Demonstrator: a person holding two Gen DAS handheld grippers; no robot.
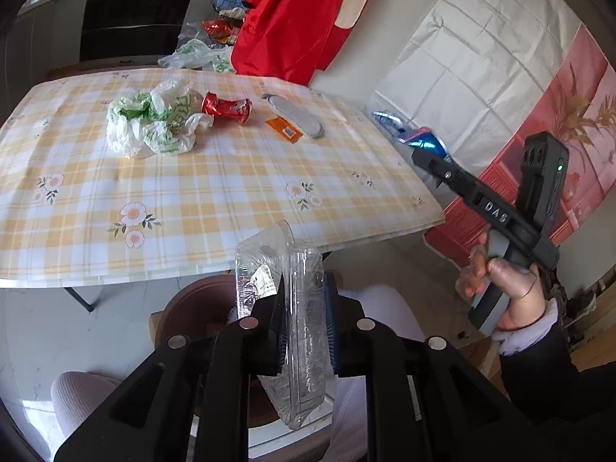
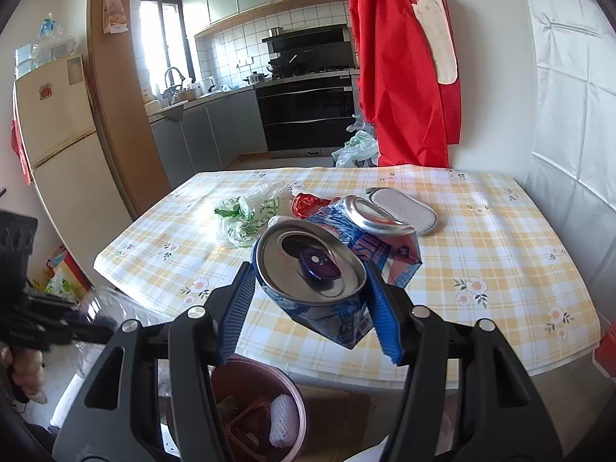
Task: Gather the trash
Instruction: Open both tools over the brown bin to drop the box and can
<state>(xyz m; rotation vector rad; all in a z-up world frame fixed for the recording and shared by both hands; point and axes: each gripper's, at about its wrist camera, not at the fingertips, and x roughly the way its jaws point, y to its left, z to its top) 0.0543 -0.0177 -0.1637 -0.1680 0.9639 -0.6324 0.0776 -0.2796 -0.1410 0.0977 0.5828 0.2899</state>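
Both claws loaded, and we hang off the near edge of the table (image 2: 500, 254).

On that checked table we see a crumpled white-and-green plastic bag (image 1: 154, 123), with a crushed red can (image 1: 227, 107) just beside it. Below the table's near edge sits a brown bin (image 2: 292, 396). Our left gripper (image 1: 304, 331) is pinched narrow on a clear plastic container (image 1: 292, 308); our right gripper (image 2: 312, 308) clamps a crushed blue can (image 2: 327, 281), half-wide, above the table's near edge.
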